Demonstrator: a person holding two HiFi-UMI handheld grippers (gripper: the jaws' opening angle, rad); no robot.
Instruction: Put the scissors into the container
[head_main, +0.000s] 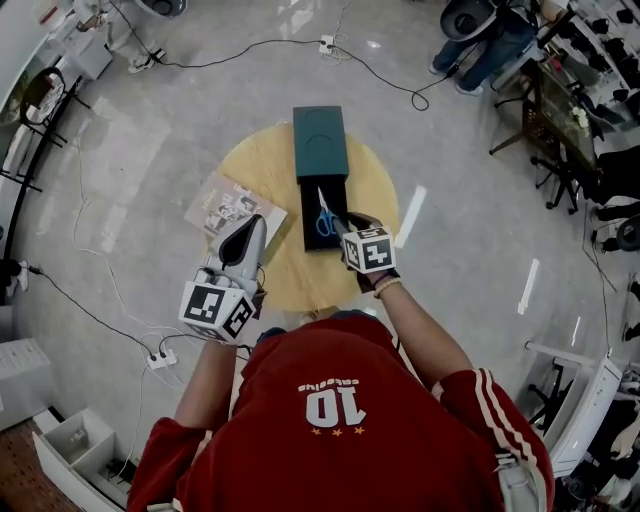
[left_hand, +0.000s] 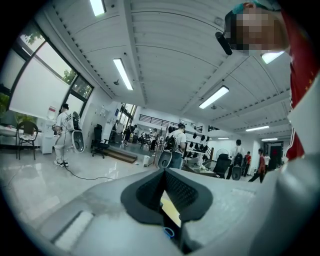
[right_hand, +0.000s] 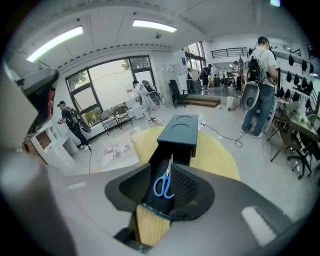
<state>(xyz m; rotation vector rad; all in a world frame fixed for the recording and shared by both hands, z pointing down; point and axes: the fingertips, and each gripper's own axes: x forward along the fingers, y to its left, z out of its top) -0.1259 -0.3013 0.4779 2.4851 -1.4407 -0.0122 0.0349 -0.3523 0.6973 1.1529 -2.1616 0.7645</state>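
In the head view, the scissors (head_main: 325, 215) lie inside the open black part of the container (head_main: 320, 140), which sits at the middle of the round yellow table (head_main: 260, 160). Their blue handles are toward the bottom of the frame. The blades point up the frame, leaning slightly left, so the long axis runs roughly along the container's length. The right gripper (head_main: 352, 224) hovers just right of the handles. The left gripper (head_main: 252, 232) sits lower left over the table edge, beside a printed booklet (head_main: 232, 208). In the left gripper view, the jaws are drawn together at their tips with nothing between them. Only a thin slit of yellow table shows lower down, and the camera looks mostly at ceiling and a busy room. In the right gripper view, the jaws stand moderately apart. The scissors (right_hand: 164, 182) show in the gap, apparently resting in the black tray rather than pinched, with their blades pointing up the frame toward the green lid. I judge the placing essentially done; what seems left is drawing the right gripper clear.
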